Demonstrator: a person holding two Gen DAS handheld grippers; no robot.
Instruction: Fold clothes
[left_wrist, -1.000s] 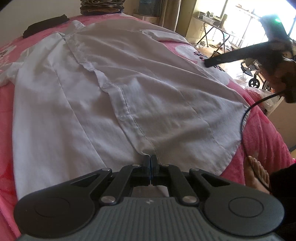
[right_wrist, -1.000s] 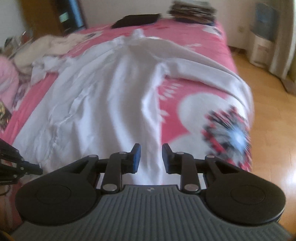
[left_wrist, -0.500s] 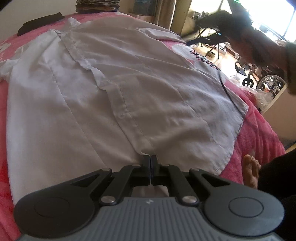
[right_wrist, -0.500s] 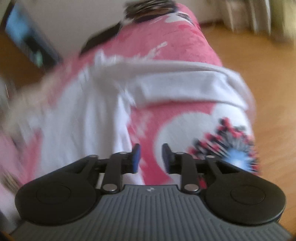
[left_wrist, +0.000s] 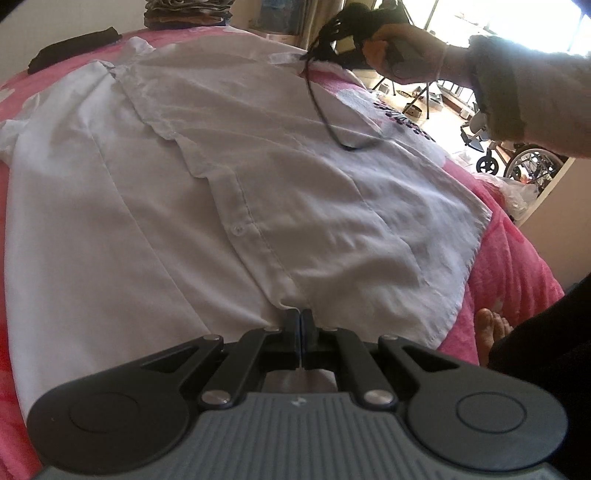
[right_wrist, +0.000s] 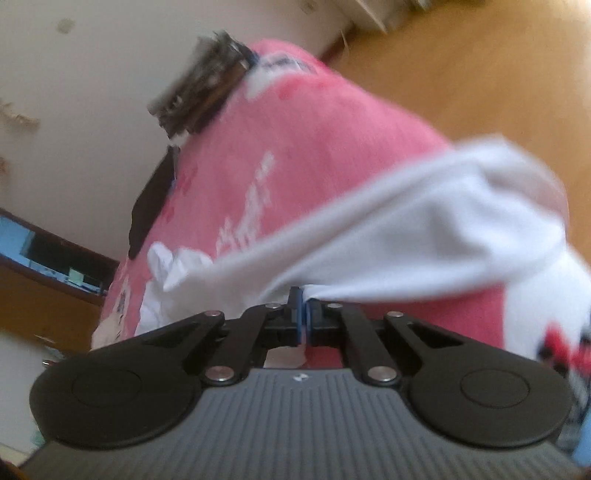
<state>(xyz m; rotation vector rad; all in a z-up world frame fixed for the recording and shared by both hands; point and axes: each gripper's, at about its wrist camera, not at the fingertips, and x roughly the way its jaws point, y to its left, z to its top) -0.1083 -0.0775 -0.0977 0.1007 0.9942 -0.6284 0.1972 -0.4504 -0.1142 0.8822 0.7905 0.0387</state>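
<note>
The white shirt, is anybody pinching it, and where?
Yes, both. The left gripper is shut on the white shirt at its bottom hem, by the button strip. The right gripper is shut on the edge of its sleeve.

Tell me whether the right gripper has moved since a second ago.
Yes. The right gripper has swung from the shirt's hem toward its far sleeve, nearer the dark pile, and shut on it.
</note>
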